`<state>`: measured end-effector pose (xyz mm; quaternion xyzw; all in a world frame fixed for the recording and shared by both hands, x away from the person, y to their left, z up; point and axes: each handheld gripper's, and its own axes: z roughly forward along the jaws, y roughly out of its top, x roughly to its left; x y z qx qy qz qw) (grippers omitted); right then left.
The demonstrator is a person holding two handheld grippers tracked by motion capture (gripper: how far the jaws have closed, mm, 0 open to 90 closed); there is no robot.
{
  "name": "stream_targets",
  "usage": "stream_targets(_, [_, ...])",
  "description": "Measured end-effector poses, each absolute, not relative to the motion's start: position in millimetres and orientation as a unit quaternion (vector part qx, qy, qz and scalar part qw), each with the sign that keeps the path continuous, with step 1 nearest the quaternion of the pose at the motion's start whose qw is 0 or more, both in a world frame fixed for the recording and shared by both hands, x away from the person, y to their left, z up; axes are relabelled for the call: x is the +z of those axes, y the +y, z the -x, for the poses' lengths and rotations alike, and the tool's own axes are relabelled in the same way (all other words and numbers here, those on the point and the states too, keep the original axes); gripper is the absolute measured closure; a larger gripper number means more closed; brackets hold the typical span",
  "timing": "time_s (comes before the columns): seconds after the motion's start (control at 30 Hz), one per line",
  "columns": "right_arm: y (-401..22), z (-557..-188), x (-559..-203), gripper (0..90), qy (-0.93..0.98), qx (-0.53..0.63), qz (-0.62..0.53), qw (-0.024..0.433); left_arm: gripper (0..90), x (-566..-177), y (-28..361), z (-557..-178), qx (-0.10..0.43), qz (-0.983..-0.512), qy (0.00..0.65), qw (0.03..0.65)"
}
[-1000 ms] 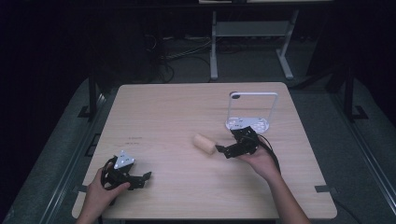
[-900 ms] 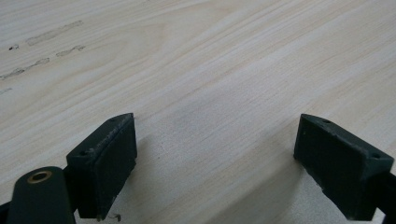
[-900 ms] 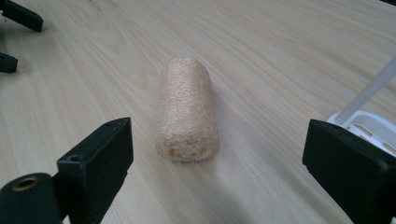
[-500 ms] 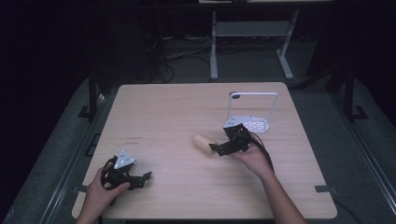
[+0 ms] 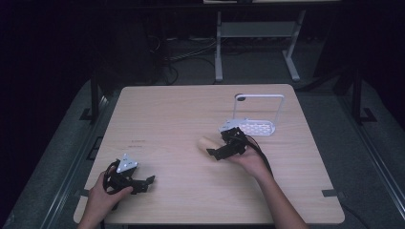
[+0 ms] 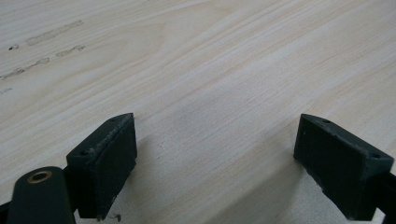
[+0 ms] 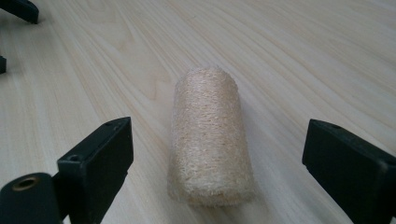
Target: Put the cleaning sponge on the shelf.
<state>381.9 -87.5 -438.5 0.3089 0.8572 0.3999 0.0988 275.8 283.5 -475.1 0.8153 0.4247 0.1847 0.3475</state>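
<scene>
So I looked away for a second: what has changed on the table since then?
The right gripper slid left and now has the loofah roll between its open jaws, not yet gripped. The left gripper, the roll and the white rack stayed put.

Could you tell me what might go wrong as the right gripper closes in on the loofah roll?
The loofah roll lies on its side on the smooth table, so a touch from one of the fingers could roll it away. The right gripper is open with the roll lengthwise between its fingers, and an off-centre squeeze might let it slip. The white rack stands close behind the hand.
</scene>
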Motion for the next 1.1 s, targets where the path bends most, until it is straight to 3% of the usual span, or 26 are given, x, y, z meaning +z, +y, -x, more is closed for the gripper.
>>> stream_targets(0.6, [-65.9,-394.2,-462.2,9.5,0.872,0.374,-0.303,0.09,12.7,-475.1,283.5,-275.8,0.185,-0.815,0.425,0.348])
stream_targets(1.03, [-65.2,-396.1,-467.9,16.2,0.871,0.376,-0.304,0.086,12.7,-475.0,283.5,-275.8,0.185,-0.816,0.425,0.347])
stream_targets(1.1, [-64.8,-395.4,-467.6,23.2,0.873,0.374,-0.3,0.09,12.7,-475.0,283.5,-275.8,0.184,-0.816,0.425,0.347])
